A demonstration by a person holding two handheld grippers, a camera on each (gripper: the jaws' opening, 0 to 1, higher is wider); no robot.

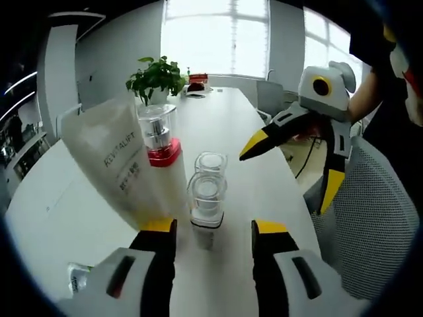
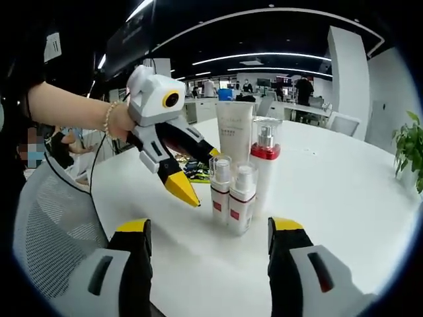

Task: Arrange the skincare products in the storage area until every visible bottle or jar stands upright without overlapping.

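You are holding your left gripper (image 1: 213, 228) just above the white table (image 1: 59, 205), with its two yellow-tipped jaws spread wide and nothing between them. Right in front of it two small clear bottles (image 1: 207, 191) are standing up, one just behind the other. In the right gripper view they are standing side by side and touching, each with a red label. Beside them a taller pump bottle (image 1: 160, 142) with a red band is standing up too. A big white tube (image 1: 115, 165) is standing next to the pump bottle; in the left gripper view it is looking tilted, but in the right gripper view the tube (image 2: 234, 135) is looking straight.

Your right gripper (image 2: 209, 228) is also hanging low over the table with its jaws spread apart and holding nothing. From there you are seeing your left gripper (image 2: 192, 178) coming in from the left, its jaws open and empty, just beside the small bottles (image 2: 232, 191) and not touching them. The pump bottle (image 2: 265, 165) is standing just behind them.

A green plant (image 1: 157, 78) is sitting far down the table. A mesh chair (image 1: 370, 218) is standing by the table edge.
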